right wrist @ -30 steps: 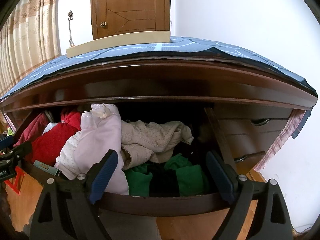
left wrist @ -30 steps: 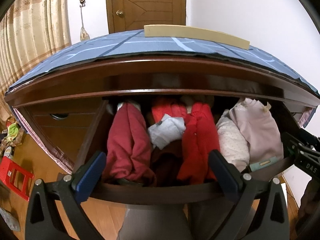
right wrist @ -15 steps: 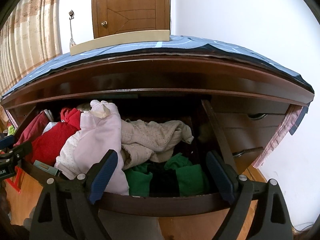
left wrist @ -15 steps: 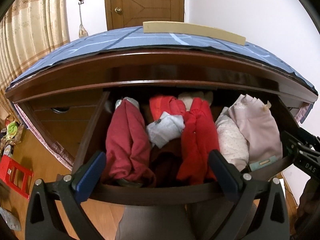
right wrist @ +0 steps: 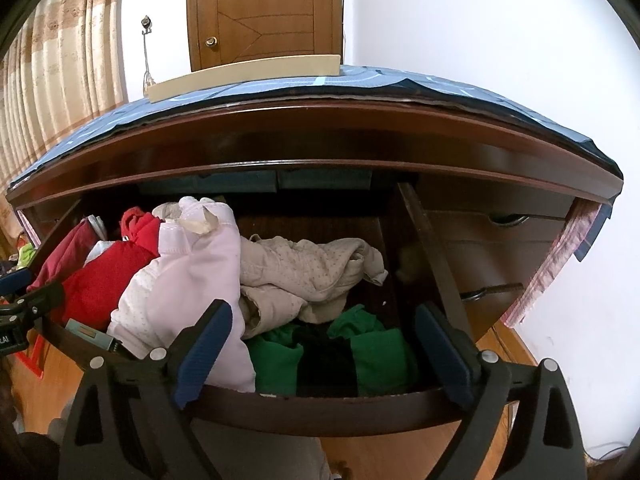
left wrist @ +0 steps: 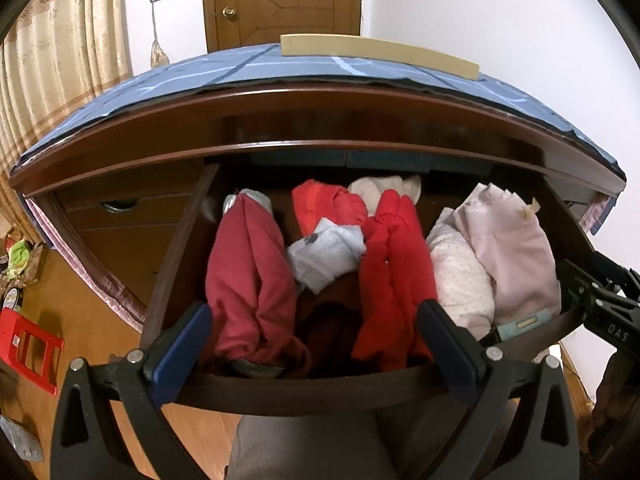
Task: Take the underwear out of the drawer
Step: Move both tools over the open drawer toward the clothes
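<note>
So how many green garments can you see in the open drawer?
2, both at the drawer's front right: one green garment left of a black piece, the other right of it. More may lie underneath.

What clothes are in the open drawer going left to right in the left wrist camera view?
Dark red garment → small pale blue-grey piece → bright red garment → white dotted garment → pale pink garment.
</note>
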`<control>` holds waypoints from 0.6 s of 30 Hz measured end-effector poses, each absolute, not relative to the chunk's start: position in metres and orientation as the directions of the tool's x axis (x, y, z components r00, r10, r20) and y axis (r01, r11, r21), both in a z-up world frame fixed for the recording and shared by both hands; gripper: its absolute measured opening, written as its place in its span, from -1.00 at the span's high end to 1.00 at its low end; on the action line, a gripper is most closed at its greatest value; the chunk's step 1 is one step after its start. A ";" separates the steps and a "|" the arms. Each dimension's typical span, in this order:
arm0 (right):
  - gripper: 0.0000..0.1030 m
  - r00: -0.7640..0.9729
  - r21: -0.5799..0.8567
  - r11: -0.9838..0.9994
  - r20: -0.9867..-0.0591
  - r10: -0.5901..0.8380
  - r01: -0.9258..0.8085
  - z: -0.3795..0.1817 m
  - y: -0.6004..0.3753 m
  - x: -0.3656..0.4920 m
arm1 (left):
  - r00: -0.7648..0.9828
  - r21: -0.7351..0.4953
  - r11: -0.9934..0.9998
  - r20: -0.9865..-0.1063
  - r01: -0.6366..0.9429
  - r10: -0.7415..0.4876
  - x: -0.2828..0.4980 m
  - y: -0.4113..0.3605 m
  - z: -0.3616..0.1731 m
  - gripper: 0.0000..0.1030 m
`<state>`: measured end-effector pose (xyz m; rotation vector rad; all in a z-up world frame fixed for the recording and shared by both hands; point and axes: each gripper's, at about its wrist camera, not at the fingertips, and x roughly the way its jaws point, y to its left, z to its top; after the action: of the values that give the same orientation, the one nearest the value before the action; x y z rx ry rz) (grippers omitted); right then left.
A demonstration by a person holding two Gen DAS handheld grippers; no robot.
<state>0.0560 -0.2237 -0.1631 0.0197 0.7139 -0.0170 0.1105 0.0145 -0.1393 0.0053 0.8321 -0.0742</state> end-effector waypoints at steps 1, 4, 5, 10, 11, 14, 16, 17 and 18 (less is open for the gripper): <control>-0.83 0.752 0.012 1.000 -0.659 -0.009 0.022 -0.163 -0.224 0.057 | 0.669 -0.024 0.997 -0.741 0.070 -0.065 0.110 0.015 -0.139 -1.00; -0.83 0.745 0.013 1.000 -0.667 -0.008 0.022 -0.163 -0.223 0.056 | 0.663 -0.021 0.997 -0.745 0.078 -0.067 0.107 0.015 -0.139 -1.00; -0.83 0.744 0.013 1.000 -0.668 -0.006 0.020 -0.163 -0.222 0.056 | 0.661 -0.020 0.996 -0.747 0.081 -0.069 0.106 0.015 -0.139 -1.00; -0.84 0.737 0.013 1.000 -0.676 -0.001 0.014 -0.164 -0.223 0.055 | 0.654 -0.009 0.995 -0.753 0.095 -0.069 0.103 0.015 -0.138 -1.00; -0.85 0.735 0.014 1.000 -0.678 0.001 0.012 -0.164 -0.223 0.055 | 0.653 -0.006 0.995 -0.755 0.097 -0.068 0.103 0.014 -0.137 -1.00; -0.85 0.721 0.024 1.000 -0.693 0.019 -0.004 -0.164 -0.224 0.058 | 0.649 0.003 0.995 -0.758 0.102 -0.064 0.100 0.015 -0.137 -1.00; -0.85 0.707 0.035 0.999 -0.706 0.038 -0.019 -0.164 -0.225 0.060 | 0.644 0.009 0.994 -0.762 0.105 -0.061 0.099 0.014 -0.138 -1.00; -0.85 0.704 0.036 0.999 -0.709 0.042 -0.023 -0.165 -0.226 0.060 | 0.640 0.011 0.994 -0.766 0.106 -0.060 0.098 0.014 -0.138 -1.00; -0.85 0.699 0.040 0.999 -0.713 0.048 -0.028 -0.165 -0.227 0.061 | 0.636 0.013 0.994 -0.770 0.104 -0.057 0.098 0.015 -0.139 -1.00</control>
<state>0.0608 -0.2269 -0.1650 0.0264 0.7955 0.0423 0.0985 0.0150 -0.1391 0.0576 0.8767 -0.0921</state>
